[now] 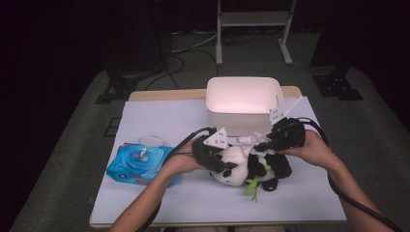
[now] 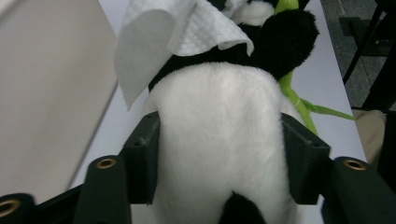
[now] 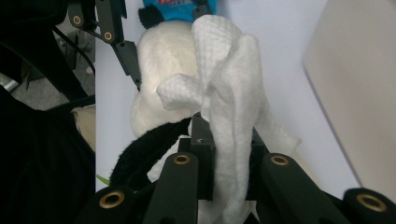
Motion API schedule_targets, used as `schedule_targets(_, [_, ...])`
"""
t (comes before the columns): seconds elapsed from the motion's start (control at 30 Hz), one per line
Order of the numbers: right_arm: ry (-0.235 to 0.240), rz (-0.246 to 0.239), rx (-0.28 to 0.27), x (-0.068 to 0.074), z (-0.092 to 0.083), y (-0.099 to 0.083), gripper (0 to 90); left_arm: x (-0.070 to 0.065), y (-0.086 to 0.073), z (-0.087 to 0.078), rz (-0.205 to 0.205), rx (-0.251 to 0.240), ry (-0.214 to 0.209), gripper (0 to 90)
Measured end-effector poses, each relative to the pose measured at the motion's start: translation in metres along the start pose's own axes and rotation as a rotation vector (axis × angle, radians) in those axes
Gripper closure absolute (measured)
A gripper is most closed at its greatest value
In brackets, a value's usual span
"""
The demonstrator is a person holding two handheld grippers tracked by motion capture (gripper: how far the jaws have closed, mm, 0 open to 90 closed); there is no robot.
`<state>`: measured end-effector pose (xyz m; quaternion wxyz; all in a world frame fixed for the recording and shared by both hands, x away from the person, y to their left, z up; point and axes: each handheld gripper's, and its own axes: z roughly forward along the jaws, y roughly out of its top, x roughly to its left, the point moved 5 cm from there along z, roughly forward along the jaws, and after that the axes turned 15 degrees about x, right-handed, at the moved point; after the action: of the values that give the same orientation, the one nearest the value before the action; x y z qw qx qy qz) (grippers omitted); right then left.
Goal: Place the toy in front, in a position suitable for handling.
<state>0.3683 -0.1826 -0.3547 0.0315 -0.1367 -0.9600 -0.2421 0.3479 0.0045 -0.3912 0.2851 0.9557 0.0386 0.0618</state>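
Observation:
A black-and-white panda plush (image 1: 241, 166) lies on the white table cover (image 1: 159, 121), in front of the bin. My left gripper (image 1: 220, 162) is shut on its white head; in the left gripper view both pads press into the fur (image 2: 219, 140). My right gripper (image 1: 263, 144) hovers over the panda's body, shut on a crumpled white wipe (image 1: 249, 141). In the right gripper view the wipe (image 3: 229, 84) stands up from between the jaws, with the panda (image 3: 159, 60) just behind it. The wipe (image 2: 177, 32) drapes over the panda's dark back in the left gripper view.
A white plastic bin (image 1: 241, 118) stands close behind the panda at the table's back centre. A blue wet-wipes pack (image 1: 138, 162) with its round lid flipped up lies to the left. Green bamboo leaves (image 1: 254, 186) stick out from the panda toward the front edge.

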Motion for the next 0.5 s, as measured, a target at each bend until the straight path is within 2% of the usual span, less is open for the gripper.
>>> schedule_targets(0.07, [0.014, -0.009, 0.009, 0.006, 0.008, -0.001, 80.6, -0.003, -0.002, 0.000, -0.026, -0.007, -0.026, 28.0])
schedule_targets(0.17, [0.015, -0.023, 0.013, 0.015, 0.012, -0.002, 80.7, -0.006, -0.003, -0.005, -0.068, -0.036, -0.065, 20.2])
schedule_targets(0.3, [0.016, -0.035, 0.013, 0.027, 0.015, -0.006, 80.7, -0.008, -0.005, -0.008, -0.088, -0.030, -0.085, 16.4])
schedule_targets(0.43, [0.017, -0.053, 0.015, 0.040, 0.017, -0.010, 80.7, -0.012, -0.007, -0.006, -0.106, -0.008, -0.130, 10.4])
schedule_targets(0.5, [0.023, -0.064, 0.018, 0.046, 0.018, -0.011, 80.7, -0.015, -0.008, -0.003, -0.106, -0.004, -0.149, 11.6])
